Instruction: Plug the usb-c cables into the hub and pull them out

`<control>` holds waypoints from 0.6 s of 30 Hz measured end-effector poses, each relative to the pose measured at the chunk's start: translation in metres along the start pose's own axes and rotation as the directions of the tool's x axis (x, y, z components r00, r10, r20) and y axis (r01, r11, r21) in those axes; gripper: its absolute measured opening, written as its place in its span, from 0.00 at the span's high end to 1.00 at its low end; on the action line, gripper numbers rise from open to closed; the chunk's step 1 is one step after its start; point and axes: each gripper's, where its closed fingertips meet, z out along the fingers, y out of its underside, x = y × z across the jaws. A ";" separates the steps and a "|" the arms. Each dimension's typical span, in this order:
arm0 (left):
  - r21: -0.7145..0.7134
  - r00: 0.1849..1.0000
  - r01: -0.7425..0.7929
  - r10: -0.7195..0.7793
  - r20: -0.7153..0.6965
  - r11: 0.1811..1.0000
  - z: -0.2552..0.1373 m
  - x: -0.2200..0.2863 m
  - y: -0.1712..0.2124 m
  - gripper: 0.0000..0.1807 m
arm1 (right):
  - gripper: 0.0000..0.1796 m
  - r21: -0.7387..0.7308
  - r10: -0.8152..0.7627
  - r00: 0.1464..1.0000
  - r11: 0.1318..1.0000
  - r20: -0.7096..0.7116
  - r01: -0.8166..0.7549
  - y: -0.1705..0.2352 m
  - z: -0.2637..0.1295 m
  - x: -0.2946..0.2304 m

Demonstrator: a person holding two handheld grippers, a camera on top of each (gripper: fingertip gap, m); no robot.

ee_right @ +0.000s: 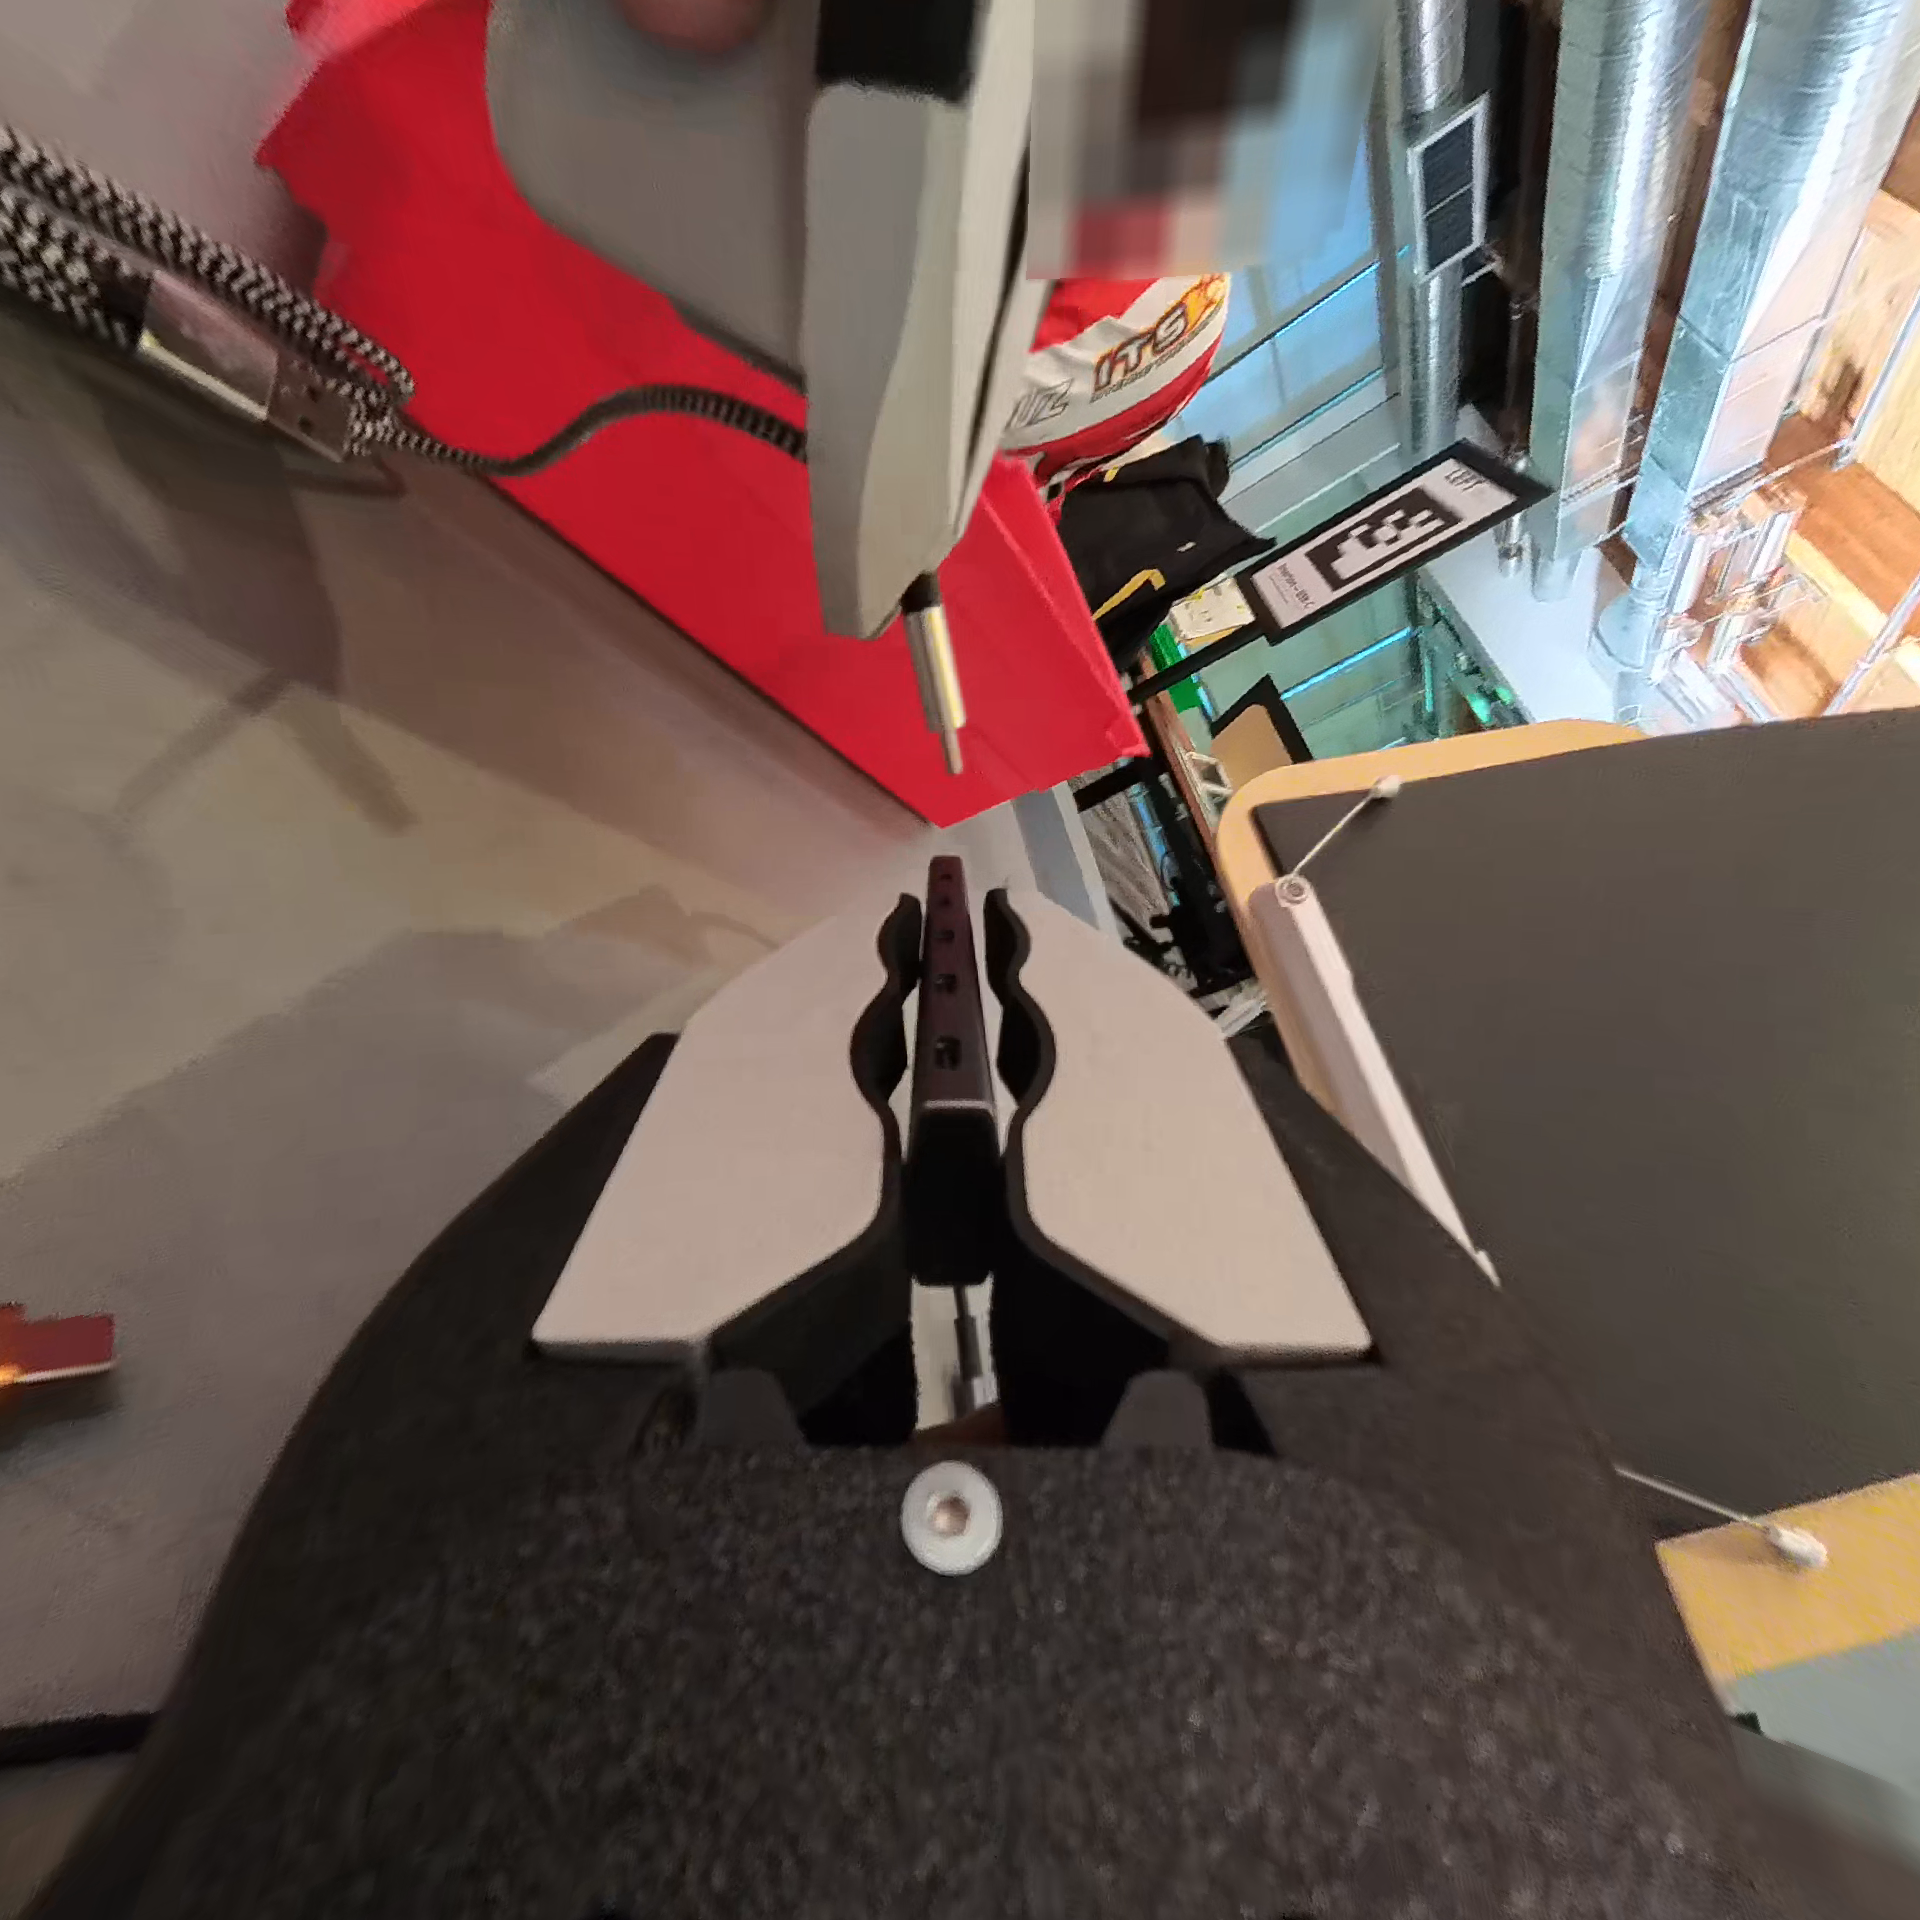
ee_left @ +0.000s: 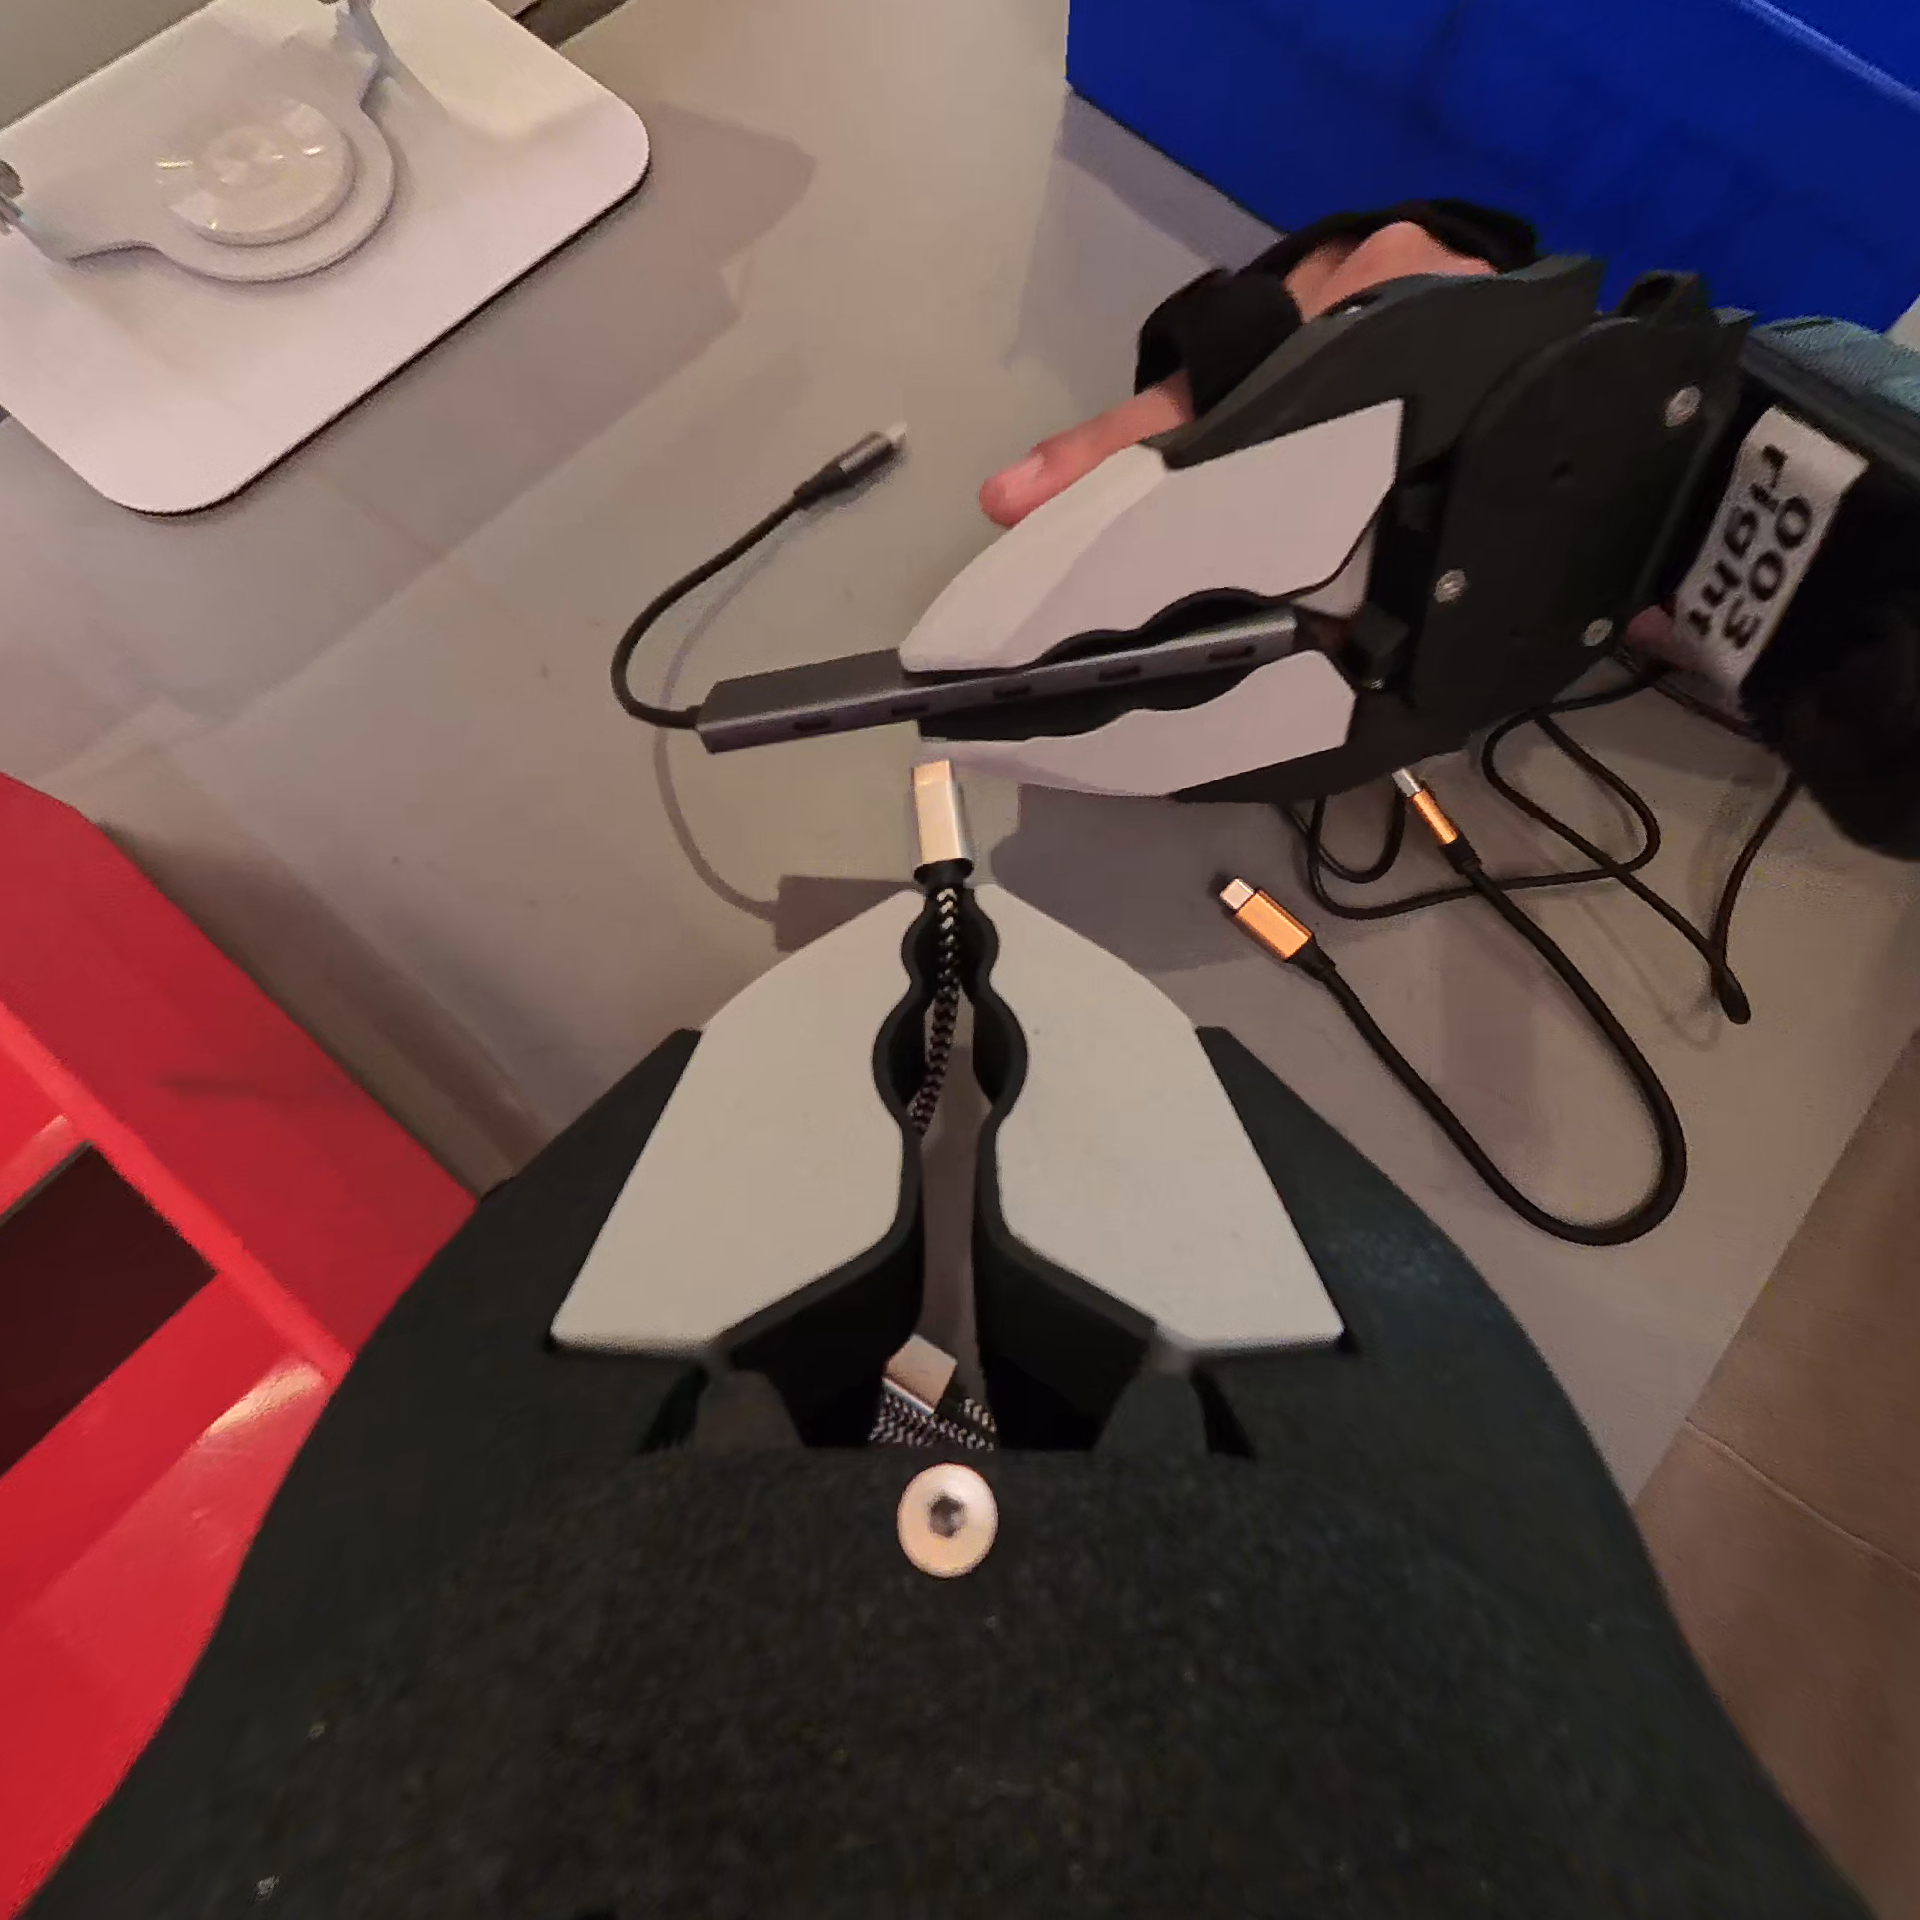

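My left gripper [ee_left: 948, 902] is shut on a black-and-white braided cable [ee_left: 940, 977]. Its silver USB-C plug [ee_left: 938, 814] sticks out past the fingertips, pointing at the hub and a short gap below it. My right gripper [ee_right: 954, 904] is shut on the grey hub [ee_right: 948, 997], held above the table with its row of ports facing the plug. In the left wrist view the hub [ee_left: 831, 701] juts left out of the right gripper [ee_left: 914, 686], and its own black lead [ee_left: 707, 592] trails on the table. The right wrist view shows the plug [ee_right: 935, 675] near the hub's tip.
Two black cables with orange plugs [ee_left: 1270, 923] lie on the grey table [ee_left: 468, 748] at the right. A red bin [ee_left: 156, 1195] stands at the left, a blue bin [ee_left: 1507, 125] at the back, and a white mat with a stand [ee_left: 260, 208] at the back left. Spacing between my two grippers at the tips: around 5 cm.
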 end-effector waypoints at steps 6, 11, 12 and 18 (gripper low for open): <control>-0.028 1.000 0.011 -0.011 -0.007 1.000 0.000 -0.002 0.004 0.99 | 0.93 0.056 -0.026 1.000 0.998 -0.009 0.026 -0.017 -0.003 -0.003; -0.061 1.000 0.004 -0.006 -0.028 0.998 0.003 0.001 0.010 0.99 | 0.93 0.108 -0.041 0.999 0.993 -0.016 0.043 -0.031 -0.005 -0.005; -0.062 1.000 -0.001 -0.001 -0.031 0.998 0.003 0.002 0.010 0.99 | 0.93 0.107 -0.048 0.999 0.993 -0.013 0.049 -0.032 -0.005 -0.007; -0.086 0.999 -0.014 0.011 -0.041 0.996 0.001 0.004 0.013 0.99 | 0.93 0.102 -0.058 0.998 0.993 -0.005 0.058 -0.031 -0.004 -0.009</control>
